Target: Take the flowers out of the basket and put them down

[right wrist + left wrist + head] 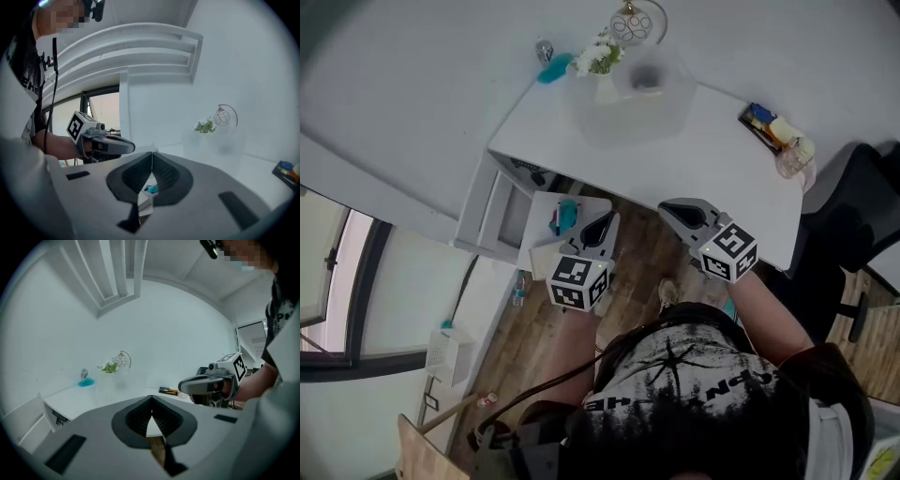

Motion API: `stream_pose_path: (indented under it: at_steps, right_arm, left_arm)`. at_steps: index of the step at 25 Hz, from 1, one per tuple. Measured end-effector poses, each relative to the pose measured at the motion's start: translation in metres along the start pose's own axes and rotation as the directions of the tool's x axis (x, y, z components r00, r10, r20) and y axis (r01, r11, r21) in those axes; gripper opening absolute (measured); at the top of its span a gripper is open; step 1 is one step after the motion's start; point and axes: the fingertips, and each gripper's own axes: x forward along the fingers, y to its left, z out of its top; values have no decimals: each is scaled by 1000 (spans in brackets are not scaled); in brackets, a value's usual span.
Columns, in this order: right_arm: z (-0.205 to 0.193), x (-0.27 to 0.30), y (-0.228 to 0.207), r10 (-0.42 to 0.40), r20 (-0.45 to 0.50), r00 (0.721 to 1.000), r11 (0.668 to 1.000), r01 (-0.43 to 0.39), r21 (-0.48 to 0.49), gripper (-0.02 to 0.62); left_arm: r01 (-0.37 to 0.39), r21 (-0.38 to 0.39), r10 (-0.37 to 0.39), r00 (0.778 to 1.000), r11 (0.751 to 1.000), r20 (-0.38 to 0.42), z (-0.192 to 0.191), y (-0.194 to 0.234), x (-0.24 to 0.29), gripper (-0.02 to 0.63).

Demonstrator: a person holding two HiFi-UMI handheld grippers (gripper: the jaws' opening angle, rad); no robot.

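A small bunch of white flowers with green leaves (598, 58) stands at the far edge of the white table (712, 159), beside a round wire basket (633, 23). From here I cannot tell whether the stems sit inside it. The flowers (109, 366) and the basket (123, 360) also show far off in the left gripper view, and the flowers (204, 126) in the right gripper view. My left gripper (609, 217) is shut and empty, off the table's near edge. My right gripper (667, 208) is shut and empty beside it, at the same edge. Both are far from the flowers.
A translucent container (642, 94) stands just in front of the flowers. A teal object (553, 68) lies at the far left corner. A dark tray of small items (766, 124) and a clear cup (792, 159) sit at the right end. A black chair (862, 206) stands to the right.
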Motion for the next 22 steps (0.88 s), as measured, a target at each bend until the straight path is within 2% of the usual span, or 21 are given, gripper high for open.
stream_pose_path:
  at_steps: [13,22]
  right_arm:
    - [8,51,-110,112,-10,994,994,-112,2,18]
    - [5,67,-148,149,-21,989,989,-149,-13,18]
  left_arm:
    - [-121,-13,121,993,993,-3,30,51,94,11]
    - [-162,-15,162,987,987,-18,37,65,129,11]
